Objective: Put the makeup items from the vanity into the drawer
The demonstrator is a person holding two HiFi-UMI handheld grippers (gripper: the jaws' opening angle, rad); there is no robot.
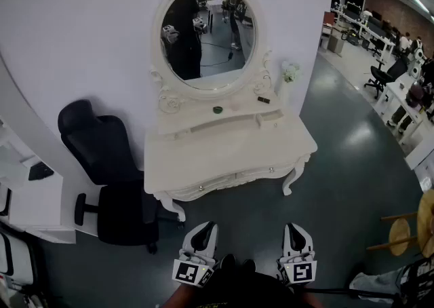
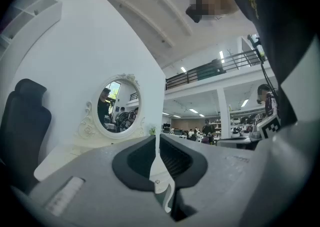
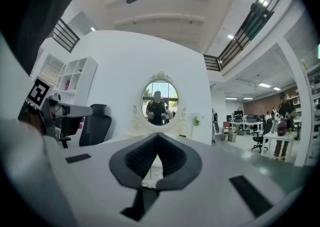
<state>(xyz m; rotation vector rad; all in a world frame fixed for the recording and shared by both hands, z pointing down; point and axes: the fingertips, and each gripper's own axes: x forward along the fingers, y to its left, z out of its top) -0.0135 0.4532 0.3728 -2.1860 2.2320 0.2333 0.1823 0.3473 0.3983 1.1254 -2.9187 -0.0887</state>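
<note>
A white vanity with an oval mirror stands against the wall ahead of me. On its upper shelf lie a small dark green round item and a flat dark item. A small drawer at the shelf's right stands pulled out. Both grippers hang low near my body, well short of the vanity. My left gripper is shut and empty, and so is my right gripper. In the left gripper view the jaws meet tip to tip, with the vanity at the left. The right gripper view faces the mirror straight on.
A black office chair stands left of the vanity, with white desks further left. A small potted plant sits at the vanity's right end. A wooden stool is at the right edge. Grey floor lies between me and the vanity.
</note>
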